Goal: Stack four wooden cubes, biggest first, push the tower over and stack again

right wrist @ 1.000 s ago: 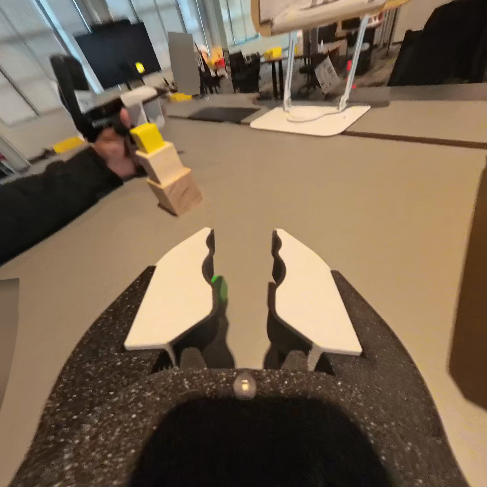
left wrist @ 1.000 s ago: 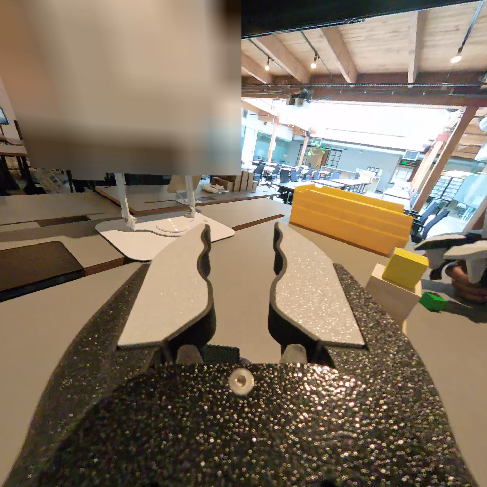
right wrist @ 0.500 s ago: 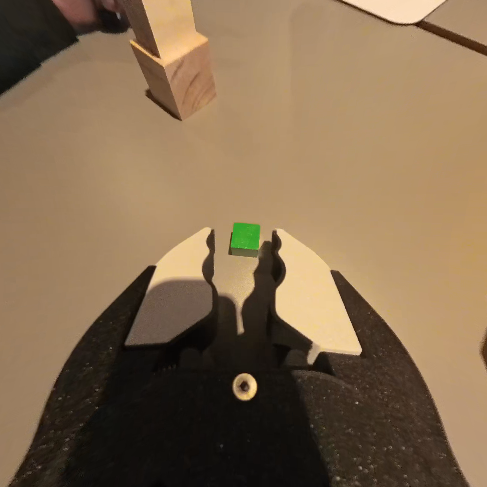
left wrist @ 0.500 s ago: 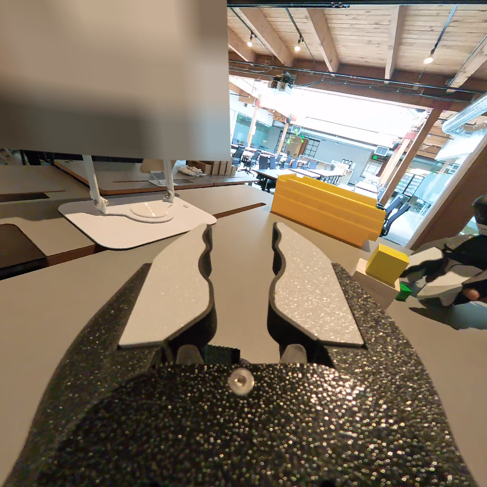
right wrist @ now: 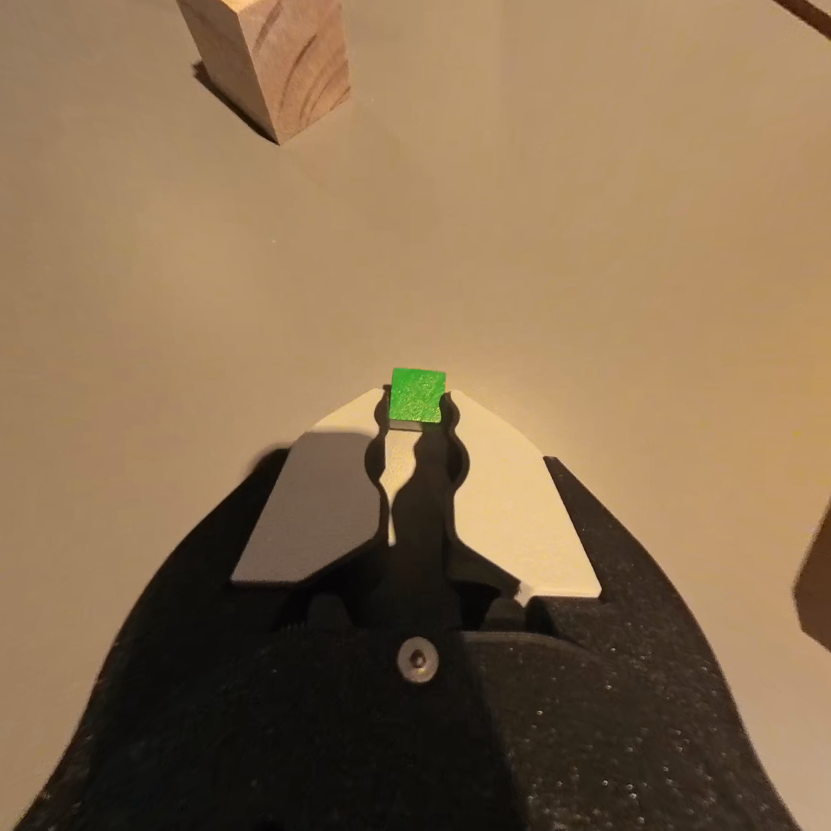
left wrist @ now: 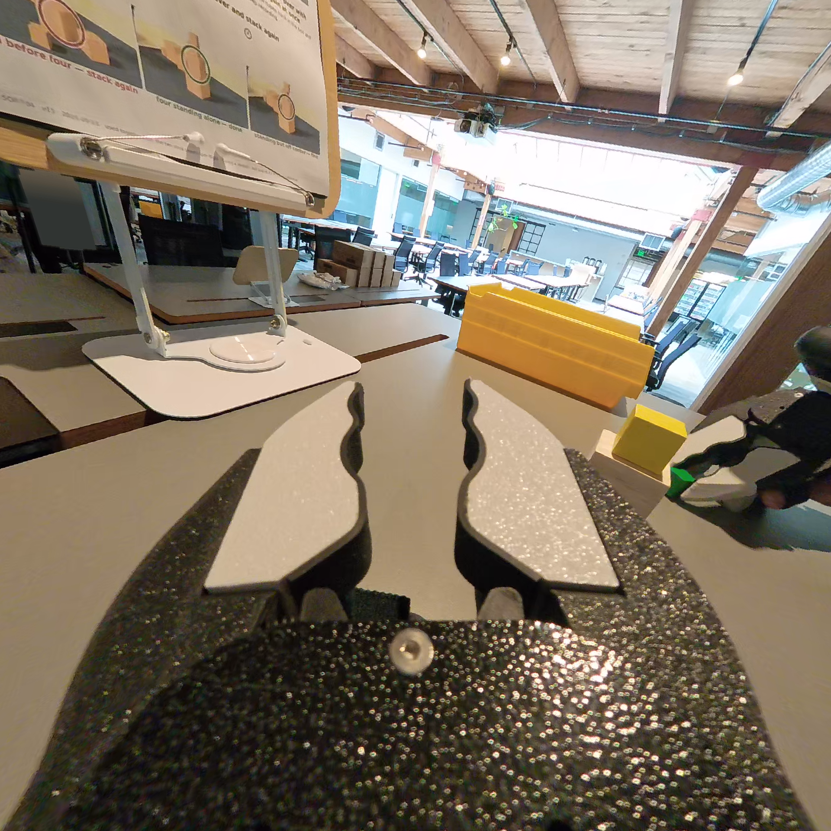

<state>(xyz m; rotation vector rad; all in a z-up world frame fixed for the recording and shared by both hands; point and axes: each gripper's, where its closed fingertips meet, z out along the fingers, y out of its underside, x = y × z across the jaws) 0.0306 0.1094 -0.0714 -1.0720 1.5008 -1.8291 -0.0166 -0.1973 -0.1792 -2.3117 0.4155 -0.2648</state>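
In the right wrist view my right gripper [right wrist: 416, 407] is shut on a small green cube [right wrist: 417, 391], held at the fingertips low over the tan table. The big bare wooden cube [right wrist: 274, 63] stands ahead to the left. In the left wrist view a yellow cube [left wrist: 650, 438] sits on a pale wooden cube [left wrist: 629, 479] at the right. The tower's base is hidden behind my gripper's body. The right gripper [left wrist: 685, 476] holds the green cube [left wrist: 678, 480] just beside that tower. My left gripper [left wrist: 411, 391] is open and empty above the table.
A yellow bin [left wrist: 553, 341] stands behind the tower. A white stand base [left wrist: 225, 373] carries an instruction board [left wrist: 180, 67] at the far left. A dark brown shape [right wrist: 816, 584] shows at the right edge of the right wrist view. My right fingertips sit around 35 centimeters from my left ones. The left gripper is farther from the dark brown shape [right wrist: 816, 584], some 45 centimeters, than the right, some 15 centimeters.
My right gripper tipped down over the green cube, moved in around it and closed its fingers on it. My left gripper stayed open and drifted slightly.
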